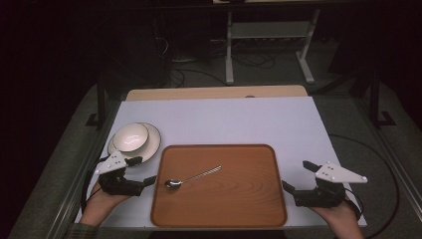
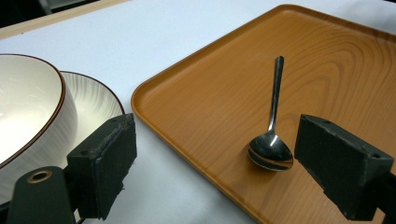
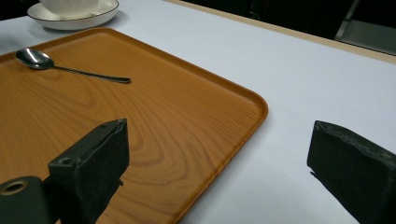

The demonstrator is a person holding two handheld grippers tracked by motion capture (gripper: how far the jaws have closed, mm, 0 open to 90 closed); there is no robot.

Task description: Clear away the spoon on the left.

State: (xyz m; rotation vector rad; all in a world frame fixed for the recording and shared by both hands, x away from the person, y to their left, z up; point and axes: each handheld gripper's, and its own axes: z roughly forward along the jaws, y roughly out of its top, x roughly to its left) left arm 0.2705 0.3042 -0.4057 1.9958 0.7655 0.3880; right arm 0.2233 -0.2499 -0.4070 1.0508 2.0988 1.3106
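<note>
A wooden tray (image 1: 249, 204) lies at the near middle of the white table, and a metal spoon (image 1: 191, 178) rests on its left half, bowl toward the near left. A white bowl (image 1: 129, 137) sits on a white plate (image 1: 152, 141) just beyond the tray's left corner. My left gripper (image 1: 142, 172) is open at the tray's left edge, its jaws straddling the rim, with the spoon (image 2: 272, 140) between them and ahead and the bowl (image 2: 25, 107) to its left. My right gripper (image 1: 298, 175) is open at the tray's right edge (image 3: 261, 109), empty.
Bare white table top stretches beyond the tray to the far edge, where a strip of wood (image 1: 214, 93) shows. A grey metal stand (image 1: 268, 37) is on the floor behind the table. Cables trail off both sides.
</note>
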